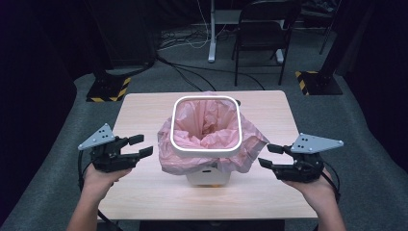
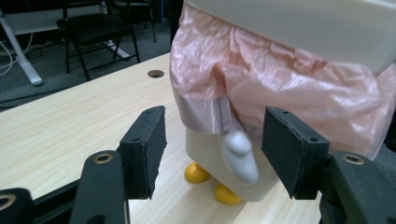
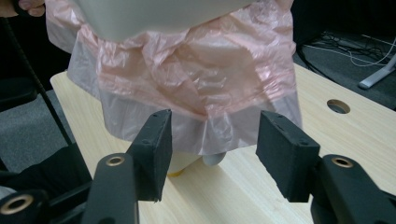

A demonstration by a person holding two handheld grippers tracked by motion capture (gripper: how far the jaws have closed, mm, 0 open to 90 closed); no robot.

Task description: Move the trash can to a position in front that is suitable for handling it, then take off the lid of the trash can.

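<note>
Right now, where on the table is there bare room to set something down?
The widest free patch is the far strip of the table behind the white bin. The near strip before the bin is bare too. It is tighter beside the bin, where the pink bag overhangs and the left gripper and right gripper hover.

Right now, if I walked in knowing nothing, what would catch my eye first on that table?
Probably the small white bin lined with a crinkled pink plastic bag, standing mid-table on the pale wooden table, the bag's edge draped over a glowing white square rim. Next, the two black two-jaw grippers flanking it: the left gripper and the right gripper, both open and pointing at the bin.
</note>
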